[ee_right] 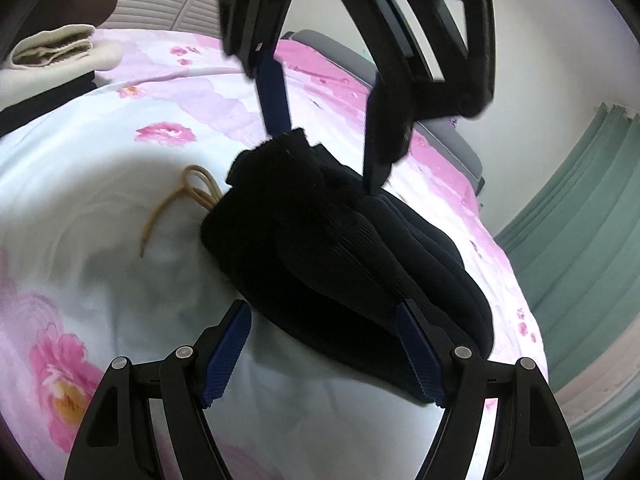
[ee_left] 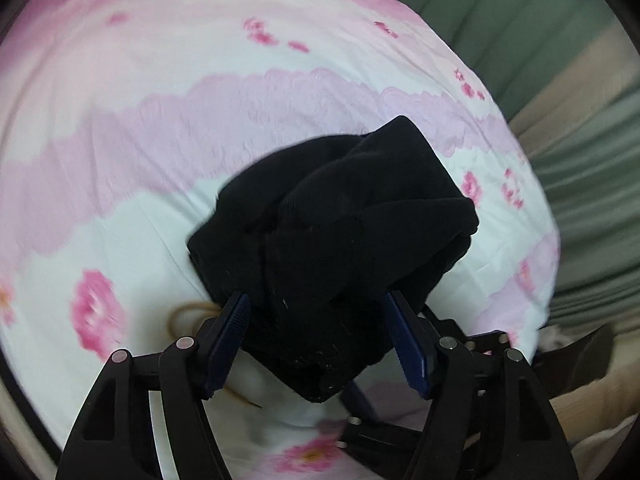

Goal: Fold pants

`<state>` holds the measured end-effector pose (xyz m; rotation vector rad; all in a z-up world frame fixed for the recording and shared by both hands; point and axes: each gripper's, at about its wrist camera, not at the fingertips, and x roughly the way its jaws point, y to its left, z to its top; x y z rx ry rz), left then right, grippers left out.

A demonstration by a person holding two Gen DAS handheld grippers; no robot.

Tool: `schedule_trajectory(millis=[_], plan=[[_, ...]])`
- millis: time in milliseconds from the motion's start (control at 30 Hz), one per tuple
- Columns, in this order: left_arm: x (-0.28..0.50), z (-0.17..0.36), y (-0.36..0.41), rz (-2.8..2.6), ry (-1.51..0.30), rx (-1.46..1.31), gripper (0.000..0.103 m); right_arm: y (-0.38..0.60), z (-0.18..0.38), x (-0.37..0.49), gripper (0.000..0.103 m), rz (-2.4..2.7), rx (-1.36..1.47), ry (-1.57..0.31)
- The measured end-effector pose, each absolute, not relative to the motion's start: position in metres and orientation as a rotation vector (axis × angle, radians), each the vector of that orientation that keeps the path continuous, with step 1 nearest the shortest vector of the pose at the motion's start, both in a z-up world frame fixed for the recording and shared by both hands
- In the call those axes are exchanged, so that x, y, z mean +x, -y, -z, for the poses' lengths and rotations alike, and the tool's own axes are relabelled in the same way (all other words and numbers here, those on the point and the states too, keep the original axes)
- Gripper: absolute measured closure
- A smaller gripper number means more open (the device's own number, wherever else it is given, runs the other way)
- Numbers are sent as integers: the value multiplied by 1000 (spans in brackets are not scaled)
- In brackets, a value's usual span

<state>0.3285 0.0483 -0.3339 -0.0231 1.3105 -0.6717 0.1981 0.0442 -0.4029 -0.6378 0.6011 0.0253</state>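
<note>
Black pants [ee_left: 332,240], already bundled into a thick folded wad, lie on the flowered bedsheet [ee_left: 120,128], straddled by both claws. The left gripper [ee_left: 320,332] points steeply down over one end, its blue pads spread on either side of the cloth without pinching it, probably so the fold can settle. The right gripper [ee_right: 324,344] comes in lower and flatter at the opposite end, jaws likewise wide, one pad just beside the fabric. Left of its reach, a tan drawstring [ee_right: 188,196] trails out onto the sheet.
</note>
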Motion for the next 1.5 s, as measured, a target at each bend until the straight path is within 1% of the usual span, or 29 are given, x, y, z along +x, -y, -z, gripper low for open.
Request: schedule_trajectory(millis=[67, 100, 133, 200, 400, 533, 600, 633, 667, 700, 733, 800, 900, 1033, 1133, 1167, 1200, 1267, 1400, 1500], plan=[[331, 340, -51, 690, -1322, -71, 36, -53, 406, 191, 28, -21, -645, -591], [332, 343, -52, 697, -1325, -87, 38, -53, 408, 193, 28, -20, -646, -588], [334, 344, -53, 707, -1329, -109, 44, -50, 410, 197, 28, -21, -648, -586], [338, 346, -56, 733, -1330, -155, 48, -47, 412, 201, 28, -22, -652, -577], [341, 338, -57, 869, -1307, -246, 49, -26, 405, 208, 28, -16, -640, -572], [357, 352, -45, 956, -1376, -235, 48, -26, 405, 208, 28, -14, -639, -570], [365, 357, -41, 955, -1387, -284, 49, -25, 407, 208, 28, -16, -637, -570], [367, 356, -43, 952, -1365, -314, 58, -25, 408, 209, 28, -16, -640, -570], [368, 352, -47, 938, -1316, -341, 72, -24, 410, 209, 28, -15, -644, -573], [367, 348, -52, 932, -1276, -357, 92, -24, 411, 209, 28, -14, -647, -579], [366, 345, -56, 916, -1242, -374, 92, -23, 412, 210, 28, -14, -650, -590], [364, 343, -55, 919, -1249, -346, 92, -21, 413, 212, 28, -18, -643, -613], [358, 336, -42, 947, -1244, -219, 93, -21, 413, 214, 28, -26, -653, -593], [342, 314, -34, 956, -1177, -9, 93, -21, 413, 225, 28, -68, -690, -561], [325, 297, -26, 985, -1113, 208, 93, -25, 410, 237, 28, -104, -689, -577], [319, 294, -22, 1003, -1096, 282, 93, -25, 409, 242, 26, -107, -674, -584], [317, 296, -22, 1012, -1095, 315, 93, -25, 407, 247, 24, -115, -651, -595], [311, 302, -21, 1000, -1090, 389, 94, -23, 408, 257, 22, -111, -587, -639], [304, 330, -19, 943, -1105, 543, 94, -24, 418, 260, 22, -116, -514, -725], [299, 346, -16, 945, -1133, 550, 94, -23, 423, 249, 22, -139, -490, -764]])
